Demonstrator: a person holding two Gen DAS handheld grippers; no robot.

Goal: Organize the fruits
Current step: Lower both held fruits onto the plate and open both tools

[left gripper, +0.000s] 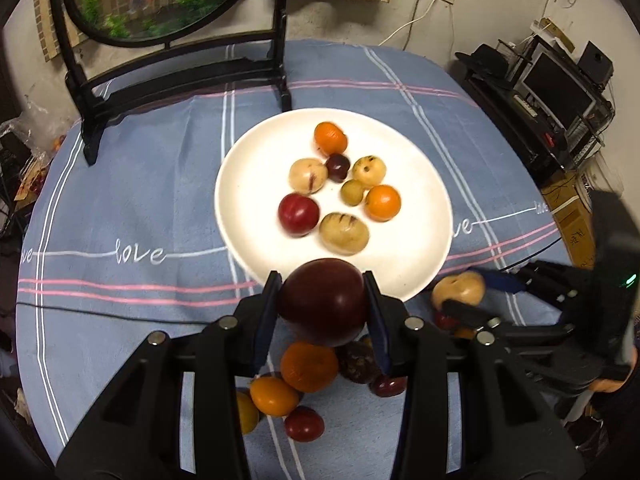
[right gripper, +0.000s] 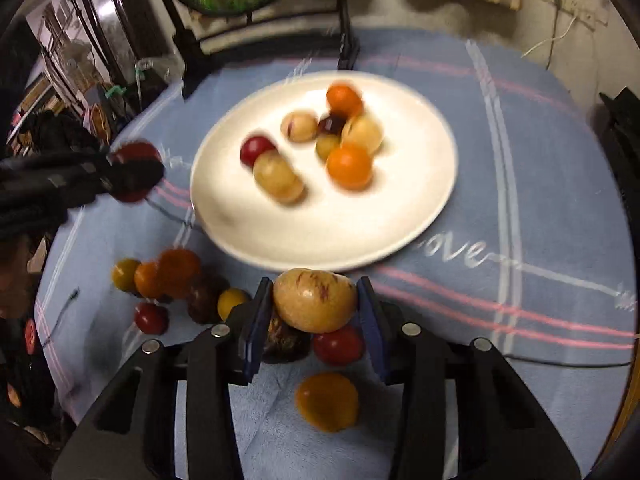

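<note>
Your left gripper [left gripper: 324,304] is pinching a dark plum [left gripper: 324,306] right over the plate [left gripper: 248,184] near edge. Right gripper [right gripper: 316,304] is clamped on a tan melon [right gripper: 316,300], just short of that edge. Carry both further in, lower gently, then release so nothing rolls into the pile.

In the left wrist view our left gripper [left gripper: 324,304] fills the lower middle of the frame, angled steeply downward, its two blue-padded fingers [left gripper: 267,320] pressed against either side of a dark red fruit [left gripper: 325,307]. At the right edge of that frame our right gripper [left gripper: 466,298] reaches in from the side. In the right wrist view it sits at the lower middle, also tilted down, with a yellow-tan fruit [right gripper: 316,300] between its pads, which sit against the fruit's sides. Our left gripper shows there at the left edge, blurred.
</note>
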